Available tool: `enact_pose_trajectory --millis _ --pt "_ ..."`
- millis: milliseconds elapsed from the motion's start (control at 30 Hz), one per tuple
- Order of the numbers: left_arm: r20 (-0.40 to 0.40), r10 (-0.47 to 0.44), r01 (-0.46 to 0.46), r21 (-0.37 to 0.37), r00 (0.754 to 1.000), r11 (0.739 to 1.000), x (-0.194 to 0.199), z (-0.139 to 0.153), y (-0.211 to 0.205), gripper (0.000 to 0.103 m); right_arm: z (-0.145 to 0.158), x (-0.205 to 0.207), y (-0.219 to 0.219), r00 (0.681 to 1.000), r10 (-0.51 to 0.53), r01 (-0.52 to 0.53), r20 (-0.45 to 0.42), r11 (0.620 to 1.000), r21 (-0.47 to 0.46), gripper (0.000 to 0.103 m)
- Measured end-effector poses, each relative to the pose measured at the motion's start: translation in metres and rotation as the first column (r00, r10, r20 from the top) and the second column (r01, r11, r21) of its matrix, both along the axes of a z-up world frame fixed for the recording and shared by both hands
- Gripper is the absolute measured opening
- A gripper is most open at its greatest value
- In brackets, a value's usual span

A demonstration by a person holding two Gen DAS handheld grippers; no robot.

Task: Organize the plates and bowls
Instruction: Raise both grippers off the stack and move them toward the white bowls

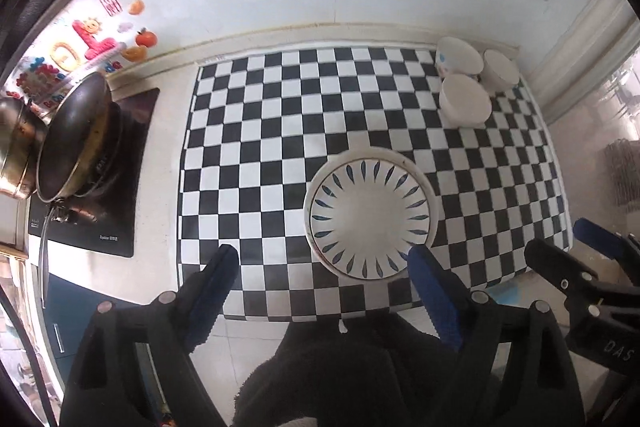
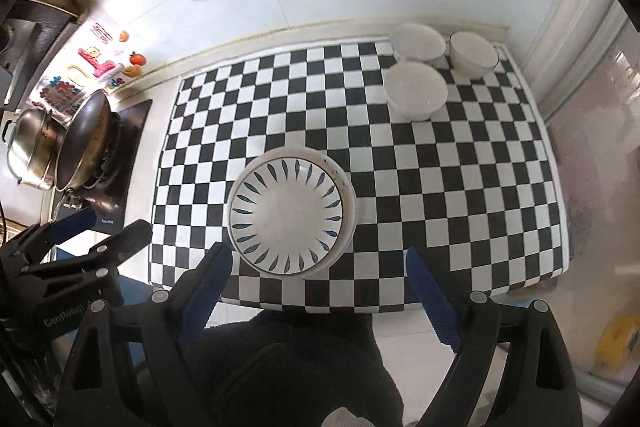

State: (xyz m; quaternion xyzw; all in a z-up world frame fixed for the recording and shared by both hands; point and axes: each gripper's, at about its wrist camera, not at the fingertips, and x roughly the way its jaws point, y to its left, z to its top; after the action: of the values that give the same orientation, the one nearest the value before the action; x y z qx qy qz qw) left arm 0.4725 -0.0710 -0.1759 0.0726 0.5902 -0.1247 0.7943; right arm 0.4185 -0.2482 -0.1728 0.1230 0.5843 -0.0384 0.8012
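Hovering above the checkered mat, we keep both grippers, left and right, spread and empty; plates sit mid-mat, bowls at its far corner, pan beside it.

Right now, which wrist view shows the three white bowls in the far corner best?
The right wrist view: the three white bowls sit nearer its middle and you look into their open tops, all rims visible. The left wrist view shows the same bowls pushed toward its right edge, more from the side and more distorted.

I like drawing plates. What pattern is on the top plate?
Dark blue leaf shapes ringing a white plate; right wrist view.
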Motion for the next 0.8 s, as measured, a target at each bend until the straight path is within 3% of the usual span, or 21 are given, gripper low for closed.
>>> enact_pose_trajectory --millis 133,400,800 --pt "0.051 -0.008 0.008 0.012 0.999 1.0 -0.008 0.021 0.005 0.086 0.018 -0.01 0.006 1.0 0.003 -0.003 0.021 1.0 -0.018 0.091" --pt "0.043 -0.033 0.033 -0.005 0.999 0.999 -0.014 0.032 0.007 0.086 0.034 -0.018 0.018 1.0 0.013 -0.012 0.02 0.999 -0.04 0.091" --pt "0.039 -0.061 0.062 -0.041 0.997 0.997 -0.001 0.024 0.011 0.086 0.021 -0.009 0.013 0.997 -0.074 0.074 0.016 0.997 -0.001 0.091"
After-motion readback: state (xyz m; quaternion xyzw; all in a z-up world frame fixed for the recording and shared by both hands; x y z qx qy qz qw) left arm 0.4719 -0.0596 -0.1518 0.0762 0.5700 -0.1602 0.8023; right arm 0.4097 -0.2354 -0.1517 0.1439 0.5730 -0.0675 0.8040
